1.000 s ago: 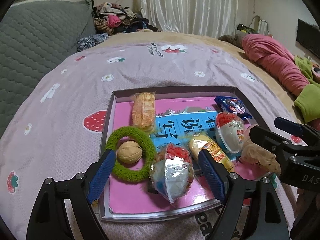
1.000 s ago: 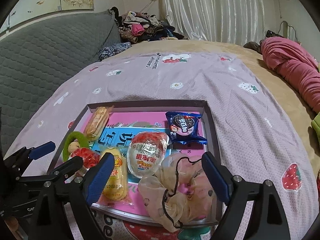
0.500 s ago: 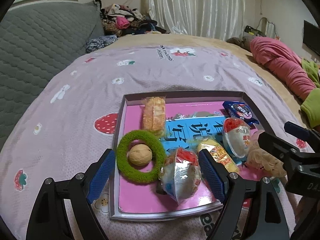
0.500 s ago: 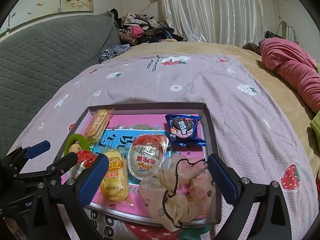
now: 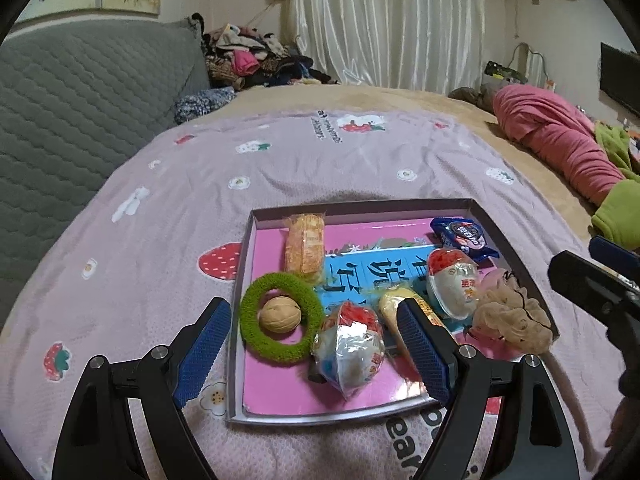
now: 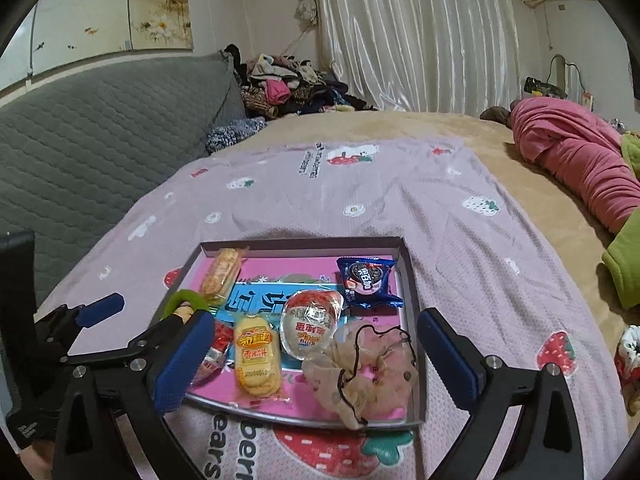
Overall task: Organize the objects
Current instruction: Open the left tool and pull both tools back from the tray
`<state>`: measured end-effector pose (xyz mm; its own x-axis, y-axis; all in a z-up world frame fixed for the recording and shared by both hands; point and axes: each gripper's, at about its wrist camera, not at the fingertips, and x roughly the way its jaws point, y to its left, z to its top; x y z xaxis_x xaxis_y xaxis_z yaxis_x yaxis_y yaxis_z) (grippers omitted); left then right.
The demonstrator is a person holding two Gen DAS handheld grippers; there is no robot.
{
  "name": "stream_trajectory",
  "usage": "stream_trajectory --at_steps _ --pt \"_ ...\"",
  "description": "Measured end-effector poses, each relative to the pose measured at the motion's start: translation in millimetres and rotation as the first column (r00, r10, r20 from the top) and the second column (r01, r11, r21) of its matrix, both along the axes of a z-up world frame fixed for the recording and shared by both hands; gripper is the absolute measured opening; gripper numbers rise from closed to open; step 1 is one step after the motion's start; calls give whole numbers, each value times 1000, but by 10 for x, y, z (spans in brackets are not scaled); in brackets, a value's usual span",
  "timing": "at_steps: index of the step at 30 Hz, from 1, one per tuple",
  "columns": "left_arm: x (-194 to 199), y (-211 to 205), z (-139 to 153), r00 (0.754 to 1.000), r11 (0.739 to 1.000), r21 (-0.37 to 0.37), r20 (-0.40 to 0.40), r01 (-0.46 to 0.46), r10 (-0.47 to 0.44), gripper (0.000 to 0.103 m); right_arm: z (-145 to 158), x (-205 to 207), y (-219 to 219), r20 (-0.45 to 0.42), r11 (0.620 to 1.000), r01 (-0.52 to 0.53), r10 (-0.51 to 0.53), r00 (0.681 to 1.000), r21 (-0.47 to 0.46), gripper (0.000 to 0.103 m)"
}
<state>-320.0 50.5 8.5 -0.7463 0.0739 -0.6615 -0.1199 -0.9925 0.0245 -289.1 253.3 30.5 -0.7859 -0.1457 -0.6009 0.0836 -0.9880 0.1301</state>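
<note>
Hovering left claw (image 5: pixel 316 344) gaping above tray (image 5: pixel 236 360), scrunchie (image 6: pixel 360 372) between right claw (image 6: pixel 312 360) fingers

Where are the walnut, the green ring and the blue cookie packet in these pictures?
walnut (image 5: pixel 279 314), left wrist view, middle of its shell.
green ring (image 5: pixel 256 336), left wrist view, lower left of its fuzzy band, which lies around the walnut.
blue cookie packet (image 6: pixel 367 281), right wrist view, centre of the wrapper.

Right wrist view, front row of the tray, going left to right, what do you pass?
Left to right along the near edge of the tray: yellow snack pack → clear egg-shaped pack with the red top → beige hair scrunchie.
</note>
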Motion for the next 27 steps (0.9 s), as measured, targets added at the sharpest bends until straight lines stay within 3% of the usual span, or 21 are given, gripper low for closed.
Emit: stream_trajectory --at_steps 27 --pt "1255 -209 654 999 999 9 -43 -31 32 86 570 1124 -59 -45 1000 -21 22 999 21 102"
